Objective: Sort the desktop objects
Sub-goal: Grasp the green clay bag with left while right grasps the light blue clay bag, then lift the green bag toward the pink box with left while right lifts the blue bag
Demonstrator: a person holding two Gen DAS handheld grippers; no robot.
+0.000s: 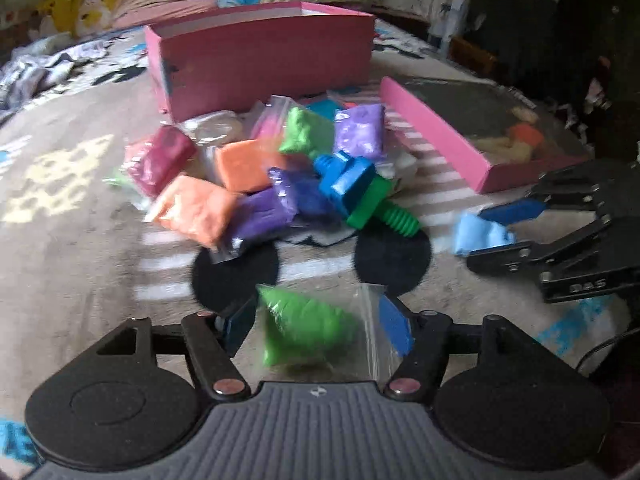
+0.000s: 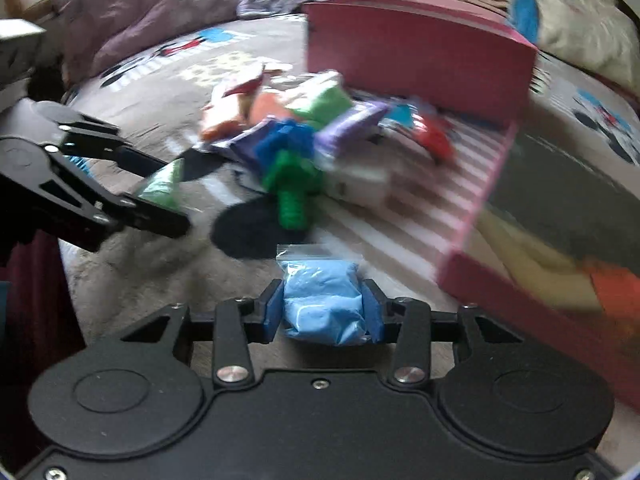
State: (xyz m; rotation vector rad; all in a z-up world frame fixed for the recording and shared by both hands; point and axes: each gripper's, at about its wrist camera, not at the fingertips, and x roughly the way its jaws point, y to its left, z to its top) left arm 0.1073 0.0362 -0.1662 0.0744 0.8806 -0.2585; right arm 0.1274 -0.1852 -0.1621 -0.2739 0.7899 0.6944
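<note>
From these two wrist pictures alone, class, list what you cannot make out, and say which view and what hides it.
1. Inside of the tall pink box: both views, its front wall hides it.
2. Shallow pink lid contents: right wrist view, cut by the edge and blurred.
3. Lowest bags in the clay pile: both views, upper bags and the blue and green bolt toy cover them.
4. Bag labels: motion blur.

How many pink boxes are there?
2. The tall pink box stands behind the pile of clay bags. The shallow pink tray lies to the right of the pile, with a few pieces inside. Nothing suggests another, though the blur could hide one.
</note>
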